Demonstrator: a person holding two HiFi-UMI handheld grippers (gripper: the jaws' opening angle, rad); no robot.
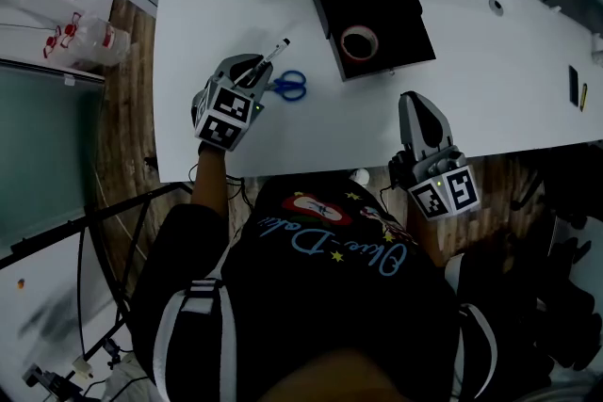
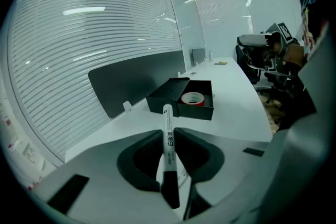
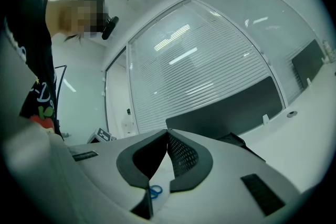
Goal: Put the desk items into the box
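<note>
Item in hand: marker [image 2: 167,128], a slim round white plastic barrel with printed lettering and a black end. It is clamped across its middle by the left gripper [image 1: 256,71], the jaws narrow upon it, the barrel jutting ahead of the tips and clear of the desk [image 1: 490,99]. Step, as judged: carry to the box. Box [image 1: 372,0]: black, square, matte and shallow-walled, open-topped, ahead and to the right of the left gripper. It contains one tape roll [image 1: 359,43], a ring pale outside and red within. The next move calls for a forward reach over the near wall, then release beside the roll, not upon it. Scissors [image 1: 287,86]: blue looped handles, flat on the smooth white desk just right of the left gripper, not yet boxed. Right gripper [image 1: 415,104]: jaws closed together on nothing, box ahead and to its left.
</note>
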